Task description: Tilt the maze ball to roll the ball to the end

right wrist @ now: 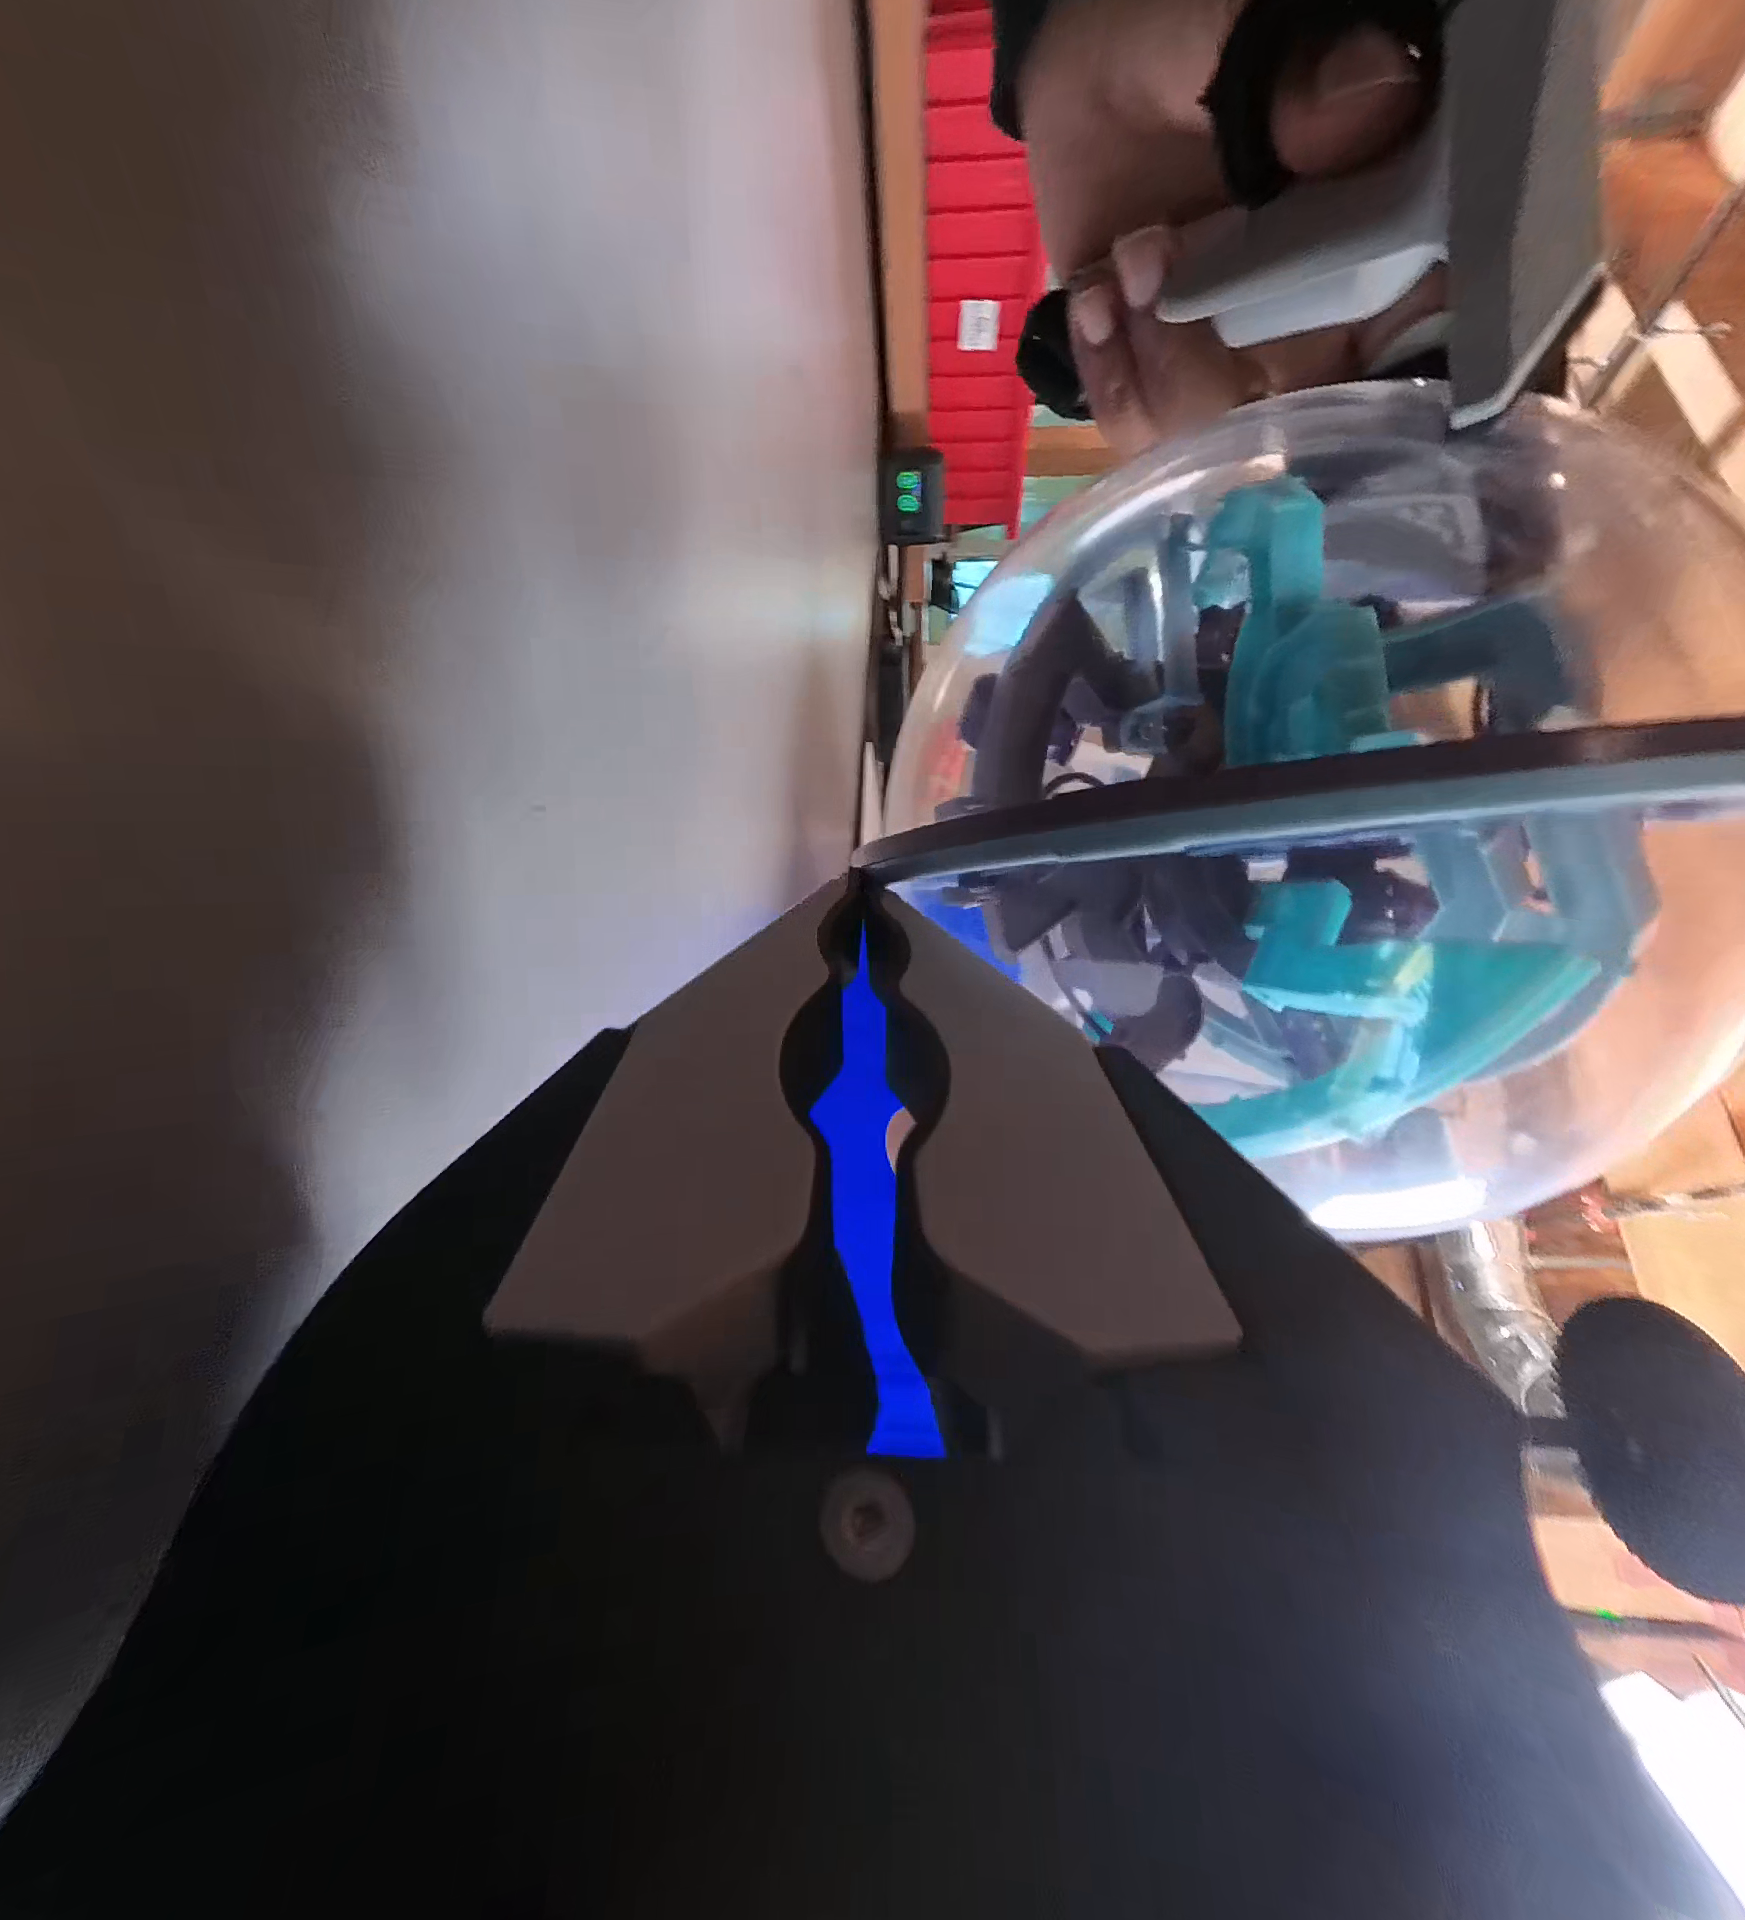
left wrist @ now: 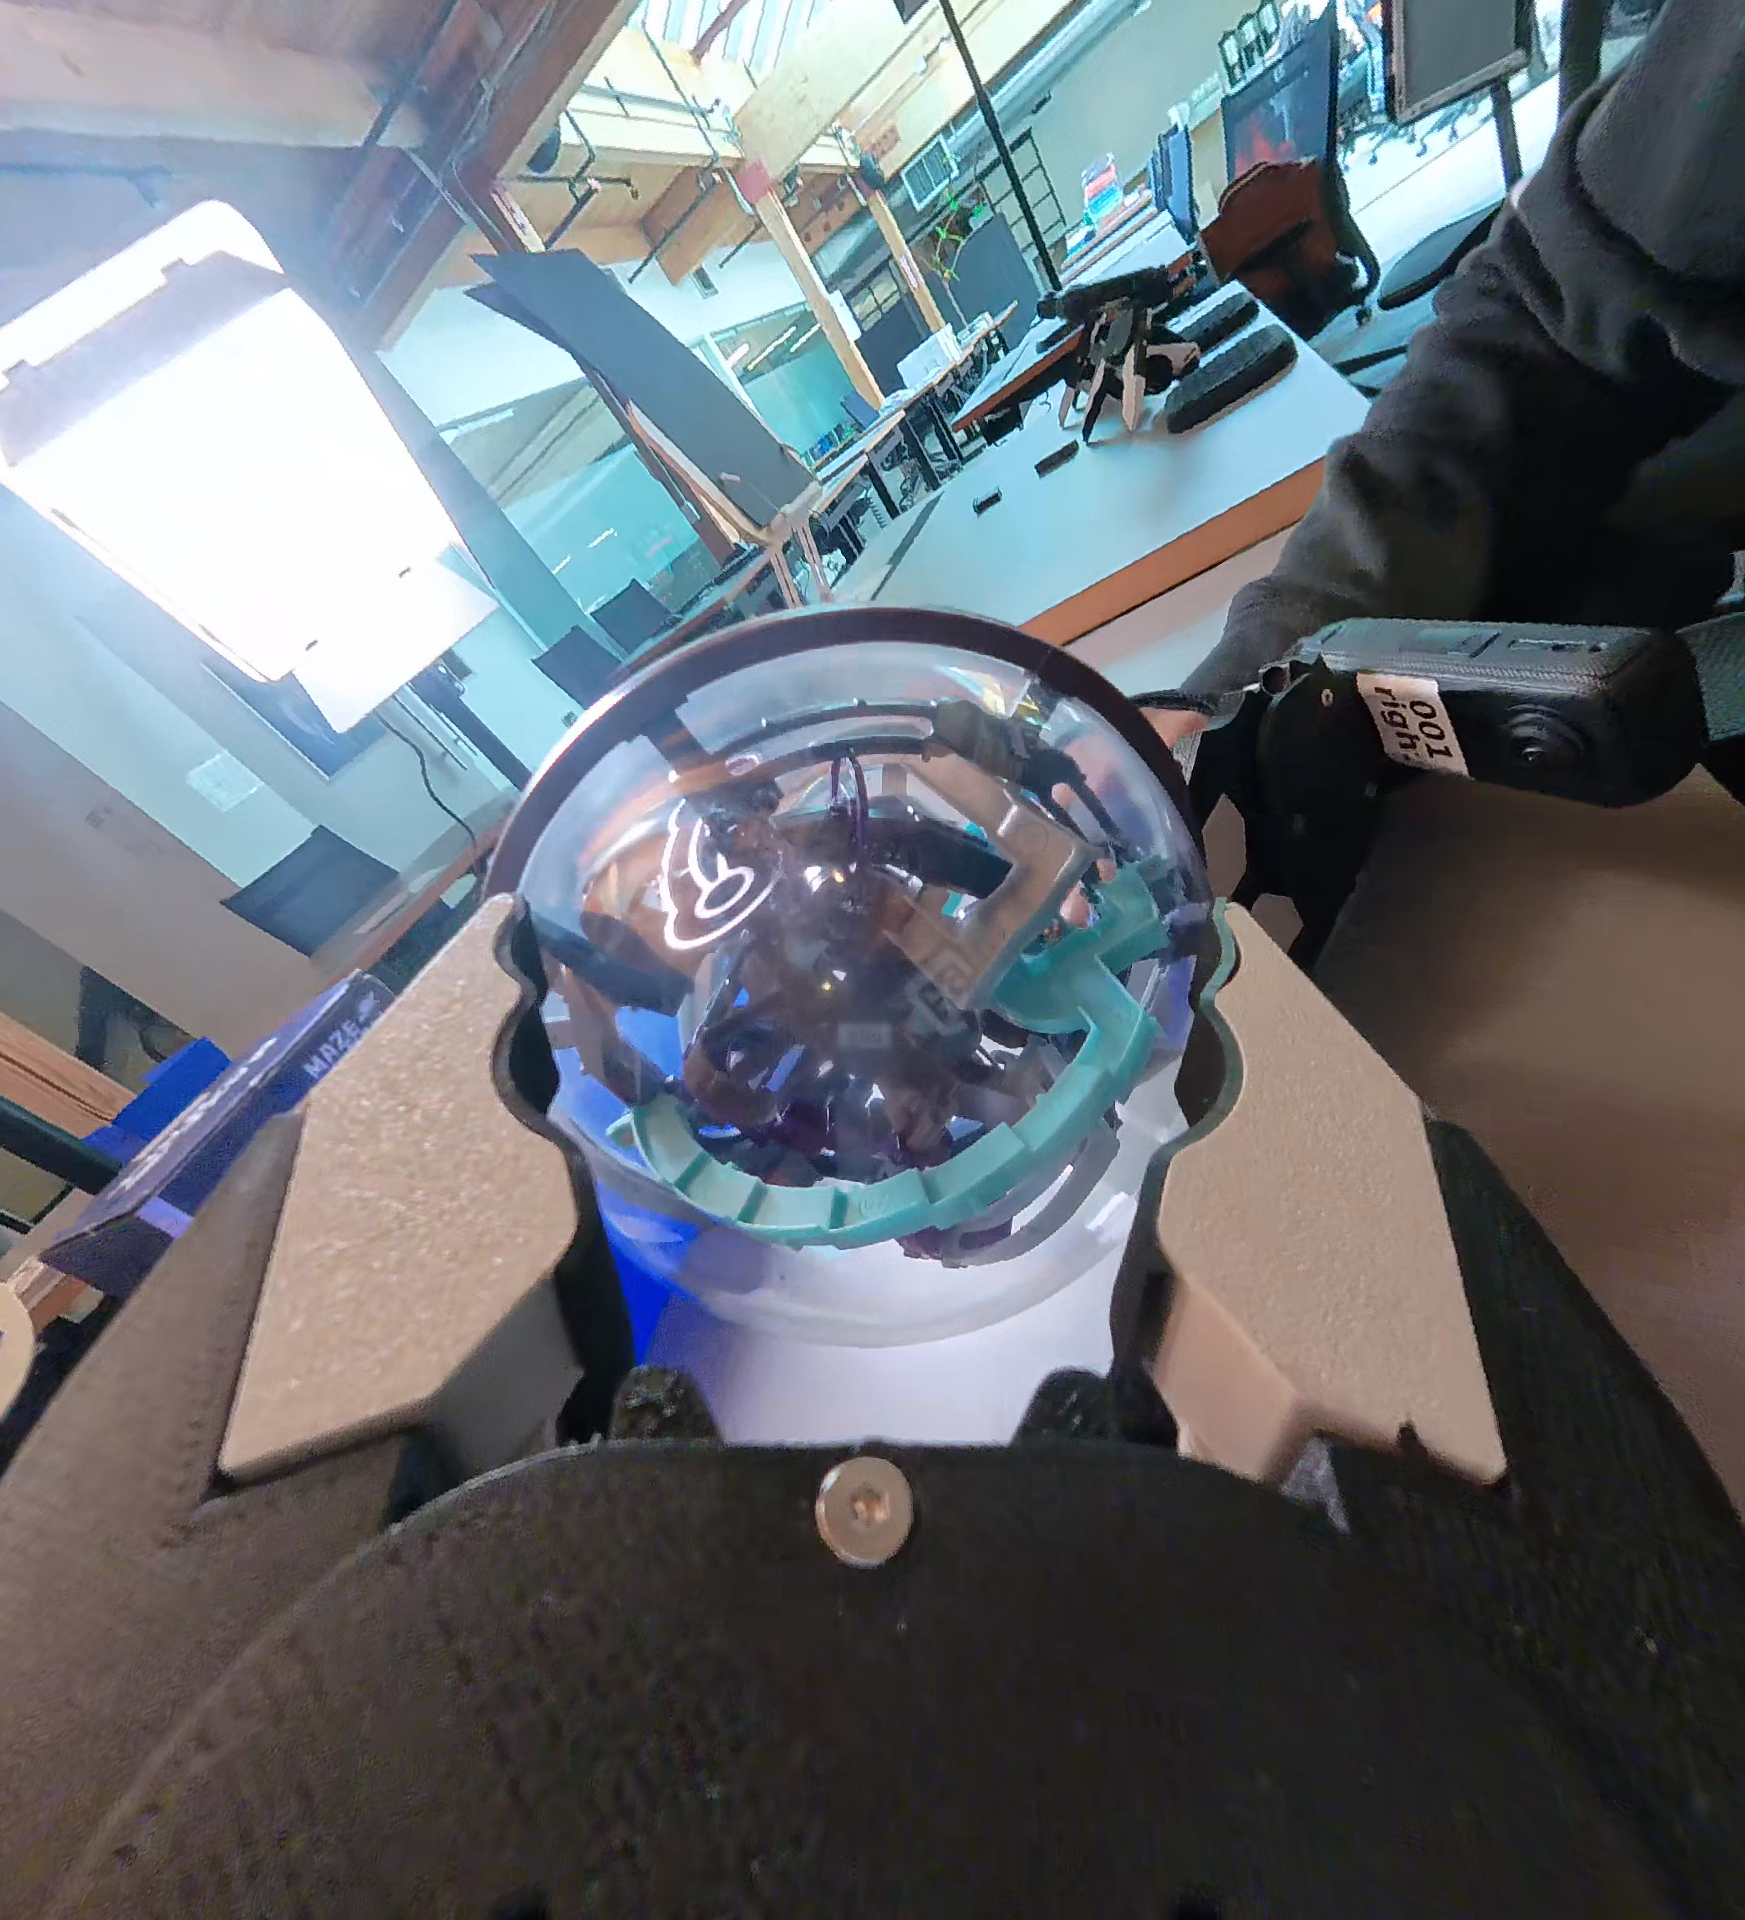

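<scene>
The maze ball (left wrist: 857,997) is a clear sphere with teal, grey and purple tracks inside and a dark ring around its middle. My left gripper (left wrist: 863,920) is shut on it, one grey finger on each side, and holds it up in the air. My right gripper (right wrist: 860,883) is shut, its tips pinching the edge of the dark ring (right wrist: 1367,784) of the maze ball (right wrist: 1367,935). The right gripper's black body shows in the left wrist view (left wrist: 1470,717). I cannot make out the small ball inside the maze.
A person's hand (right wrist: 1138,208) holds the left gripper's handle, and a dark sleeve (left wrist: 1574,364) is at the right. A blue box (left wrist: 224,1122) lies to the lower left. A white table (left wrist: 1107,499) stretches behind, with a bright light panel (left wrist: 203,447) at the left.
</scene>
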Demonstrator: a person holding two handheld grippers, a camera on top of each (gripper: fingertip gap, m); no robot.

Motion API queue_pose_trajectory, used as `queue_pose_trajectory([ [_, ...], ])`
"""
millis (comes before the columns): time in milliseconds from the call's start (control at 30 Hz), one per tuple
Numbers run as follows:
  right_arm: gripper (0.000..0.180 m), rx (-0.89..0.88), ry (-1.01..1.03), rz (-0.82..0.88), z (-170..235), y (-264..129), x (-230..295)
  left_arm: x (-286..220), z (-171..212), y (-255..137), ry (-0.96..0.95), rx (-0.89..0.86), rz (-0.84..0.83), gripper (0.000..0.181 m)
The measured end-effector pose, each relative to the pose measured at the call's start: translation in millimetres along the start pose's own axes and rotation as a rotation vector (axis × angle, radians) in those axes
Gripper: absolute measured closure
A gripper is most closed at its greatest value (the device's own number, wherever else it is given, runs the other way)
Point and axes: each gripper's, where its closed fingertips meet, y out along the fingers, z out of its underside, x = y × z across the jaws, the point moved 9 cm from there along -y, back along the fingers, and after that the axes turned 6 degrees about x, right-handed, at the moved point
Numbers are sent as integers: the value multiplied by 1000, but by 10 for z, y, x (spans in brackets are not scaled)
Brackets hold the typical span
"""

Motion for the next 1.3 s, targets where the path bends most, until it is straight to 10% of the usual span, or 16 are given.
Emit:
queue_pose_trajectory([
  [600, 180, -16, -12, -94, 36, -22, 3, -32, 461, -9, 33, 85, -79, 80],
  [1033, 119, -6, 1177, -541, 589, 181, -869, -93, 473, -75, 86, 87, -117, 84],
  [1300, 171, 35, 1307, -590, 590, 312, -880, -94, 485, -129, 105, 98, -159, 88],
])
